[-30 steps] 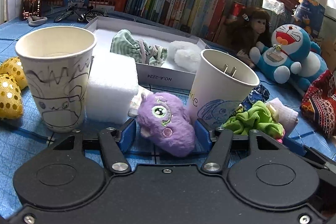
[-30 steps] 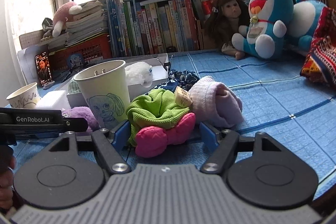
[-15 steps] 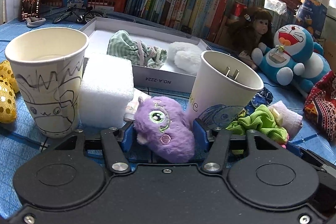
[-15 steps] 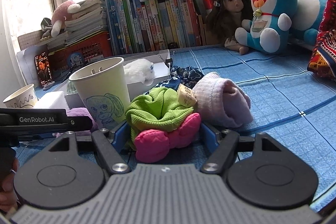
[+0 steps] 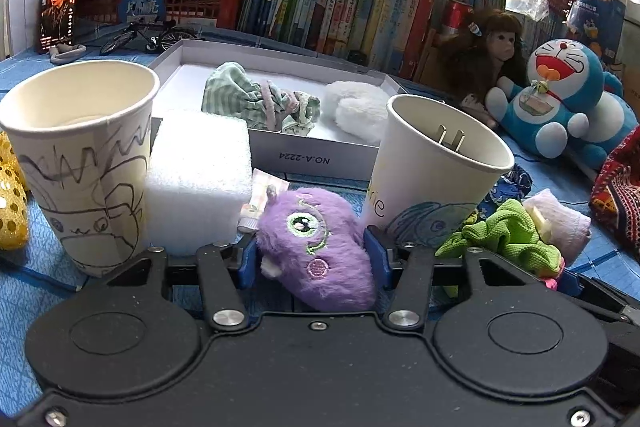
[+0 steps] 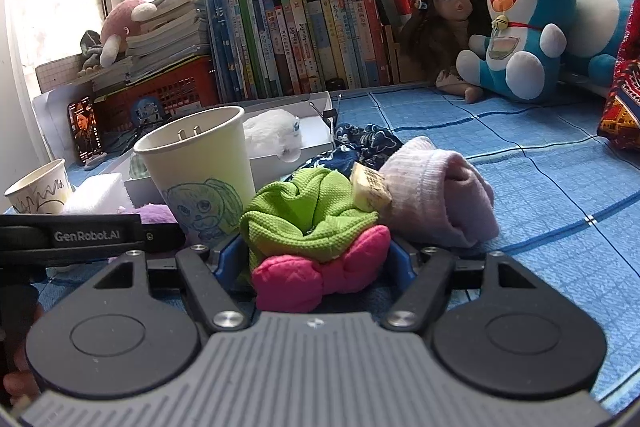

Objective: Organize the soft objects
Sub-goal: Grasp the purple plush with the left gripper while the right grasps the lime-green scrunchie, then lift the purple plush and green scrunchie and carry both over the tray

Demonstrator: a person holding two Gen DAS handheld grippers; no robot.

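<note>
My left gripper (image 5: 314, 261) is shut on a purple plush monster (image 5: 316, 247), its blue pads pressed on both sides. My right gripper (image 6: 314, 261) is shut on a green and pink cloth bundle (image 6: 308, 223). A white shallow box (image 5: 280, 155) behind holds a striped green cloth (image 5: 248, 99) and a white fluffy toy (image 5: 356, 109). A pink rolled sock (image 6: 436, 195) and a dark blue cloth (image 6: 360, 147) lie beside the bundle. The bundle also shows in the left wrist view (image 5: 508, 231).
Two drawn-on paper cups stand near: one left (image 5: 84, 159), one right (image 5: 436, 171) with a plug inside. A white foam block (image 5: 196, 179) sits between. Gold sequin item (image 5: 12, 203) at left. Doll (image 6: 440, 27), Doraemon plush (image 6: 520, 31), books behind.
Both pairs of jaws have closed in: the left onto the purple plush, the right onto the green and pink bundle. Both grippers have also moved slightly forward.
</note>
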